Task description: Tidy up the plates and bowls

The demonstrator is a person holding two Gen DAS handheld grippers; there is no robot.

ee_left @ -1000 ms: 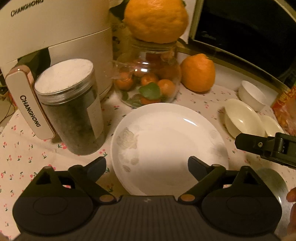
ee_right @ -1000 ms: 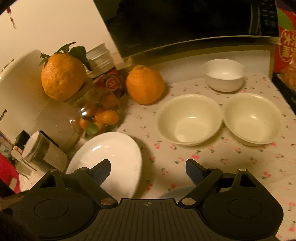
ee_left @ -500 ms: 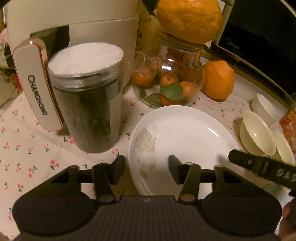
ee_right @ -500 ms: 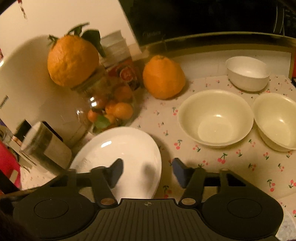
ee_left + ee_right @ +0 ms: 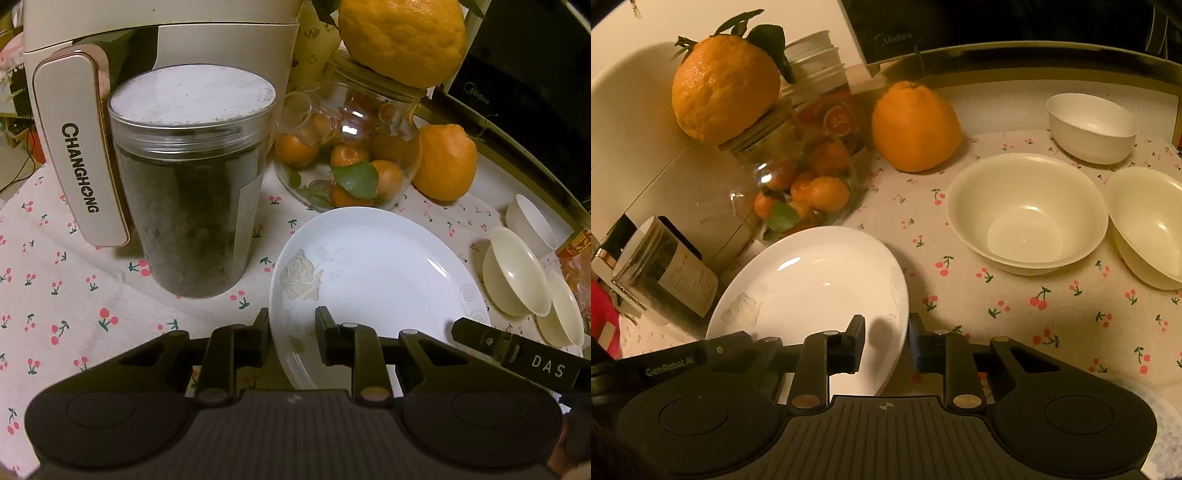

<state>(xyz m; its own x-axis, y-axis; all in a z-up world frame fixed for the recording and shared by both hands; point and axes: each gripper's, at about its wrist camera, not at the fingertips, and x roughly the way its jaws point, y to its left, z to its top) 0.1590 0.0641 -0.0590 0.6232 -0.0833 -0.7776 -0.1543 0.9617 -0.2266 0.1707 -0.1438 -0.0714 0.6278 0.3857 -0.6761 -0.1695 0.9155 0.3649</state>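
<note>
The white plate (image 5: pixel 376 280) lies face up on the cherry-print tabletop (image 5: pixel 66 295), round, so it has no long axis of its own — in the left wrist view its rose motif sits at the left of the rim. It is glossy white with a pale rose and faint grey scrolls on the rim. Both grippers straddle its near rim from opposite sides: the left gripper (image 5: pixel 291 338) has its fingers drawn narrow with the plate's left rim between them, and the right gripper (image 5: pixel 886 341) likewise has narrow fingers on either side of the plate's right rim; whether the pads actually touch the rim I cannot tell. Just left of the plate stands a dark-filled canister (image 5: pixel 192 184), and behind it a glass jar of small oranges (image 5: pixel 347 155) with a large orange on its lid — both close to the plate's edge. To the right, across a strip of bare cloth, sit two cream bowls (image 5: pixel 1027 214), rims almost touching, and a small white bowl (image 5: pixel 1091 127) behind them.
</note>
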